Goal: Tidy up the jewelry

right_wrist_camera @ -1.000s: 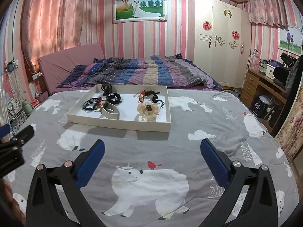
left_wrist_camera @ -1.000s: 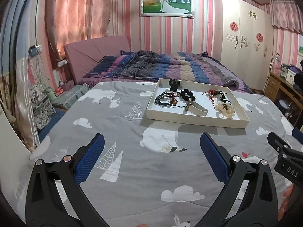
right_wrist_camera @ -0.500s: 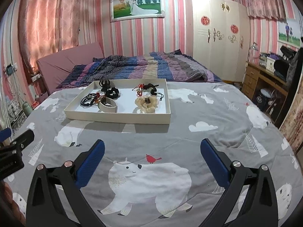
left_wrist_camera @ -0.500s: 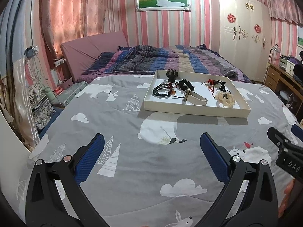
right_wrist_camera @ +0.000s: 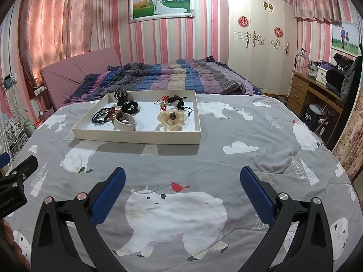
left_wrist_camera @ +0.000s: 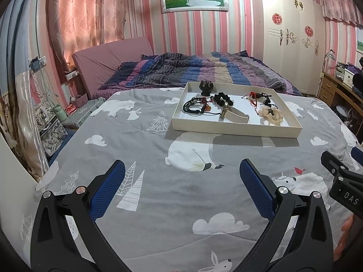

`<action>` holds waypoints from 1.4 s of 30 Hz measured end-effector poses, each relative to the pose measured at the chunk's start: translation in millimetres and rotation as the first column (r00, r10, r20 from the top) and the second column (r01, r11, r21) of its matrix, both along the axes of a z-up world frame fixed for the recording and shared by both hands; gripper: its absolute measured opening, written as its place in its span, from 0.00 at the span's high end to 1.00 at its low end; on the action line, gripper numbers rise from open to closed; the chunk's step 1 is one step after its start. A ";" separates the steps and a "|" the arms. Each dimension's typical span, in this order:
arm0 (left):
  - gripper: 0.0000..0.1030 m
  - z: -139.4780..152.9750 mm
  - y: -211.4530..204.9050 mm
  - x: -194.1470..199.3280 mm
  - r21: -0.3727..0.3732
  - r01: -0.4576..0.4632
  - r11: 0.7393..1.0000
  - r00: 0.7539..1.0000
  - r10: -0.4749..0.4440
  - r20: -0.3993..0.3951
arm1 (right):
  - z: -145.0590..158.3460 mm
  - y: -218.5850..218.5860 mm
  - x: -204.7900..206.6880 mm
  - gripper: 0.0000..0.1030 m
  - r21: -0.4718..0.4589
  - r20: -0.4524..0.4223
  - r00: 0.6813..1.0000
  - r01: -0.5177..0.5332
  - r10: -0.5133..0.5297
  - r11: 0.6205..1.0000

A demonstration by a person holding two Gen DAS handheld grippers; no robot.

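A shallow cream tray lies on the grey bear-print bedspread, ahead of both grippers. It holds a black claw-shaped stand, a black cord bracelet, a black bead bracelet, a cream cuff, red and black cords and a cream flower piece. My left gripper and right gripper hover open over the spread, well short of the tray, holding nothing.
A striped quilt is bunched behind the tray against a mauve headboard. A white wardrobe and a cluttered desk stand to the right. Bags and cables crowd the left bedside.
Both grippers have drifted a little closer to the tray and tilted, so the tray sits larger in each view. Their jaws stay open.
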State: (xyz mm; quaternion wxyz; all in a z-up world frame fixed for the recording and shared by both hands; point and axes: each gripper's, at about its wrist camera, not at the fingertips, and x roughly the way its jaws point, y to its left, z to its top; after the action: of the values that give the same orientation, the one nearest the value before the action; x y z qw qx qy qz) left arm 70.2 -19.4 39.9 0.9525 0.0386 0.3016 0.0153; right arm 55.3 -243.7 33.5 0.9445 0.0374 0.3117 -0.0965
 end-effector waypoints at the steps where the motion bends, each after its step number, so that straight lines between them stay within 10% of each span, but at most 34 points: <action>1: 0.03 0.0 0.1 -0.1 0.001 0.000 1.000 1.000 0.000 0.002 | -0.2 0.1 0.1 0.02 -0.002 -0.001 1.000 0.000 0.000 1.000; 42: 0.03 -2.5 -3.2 0.5 0.011 0.004 1.000 1.000 -0.004 0.003 | -2.2 -0.3 0.4 0.02 -0.019 -0.017 1.000 0.014 -0.014 1.000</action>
State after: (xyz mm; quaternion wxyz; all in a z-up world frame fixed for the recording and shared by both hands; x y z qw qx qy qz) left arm 70.7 -22.6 37.4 0.9528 0.0443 0.2999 0.0151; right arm 55.7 -244.1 31.3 0.9414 0.0299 0.3187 -0.1063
